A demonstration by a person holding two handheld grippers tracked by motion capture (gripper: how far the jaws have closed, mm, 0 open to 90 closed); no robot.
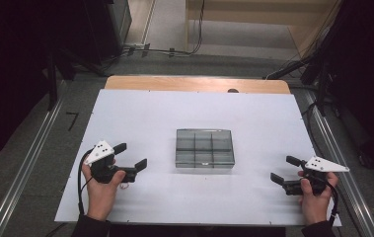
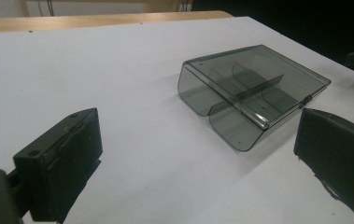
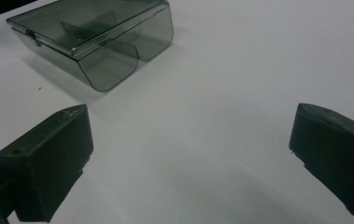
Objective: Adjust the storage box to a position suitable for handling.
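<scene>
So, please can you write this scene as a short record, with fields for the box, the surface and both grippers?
box: smoky transparent compartment box, lid closed, dividers visible inside, no contents visible
surface: white board on a wooden table
box position: near the board's middle, between the two grippers, touching neither
left gripper: jaws open, nothing between them, pointing toward the box
right gripper: jaws open, nothing between them, pointing toward the box

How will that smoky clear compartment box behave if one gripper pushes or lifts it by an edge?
The compartment box looks like thin rigid plastic: probably stiff and light. No contents show in its compartments, so a push would likely slide it across the smooth white table, not tip it, since it sits low and flat. Its glossy walls may slip in the fingers, and the closed lid could flex.
</scene>
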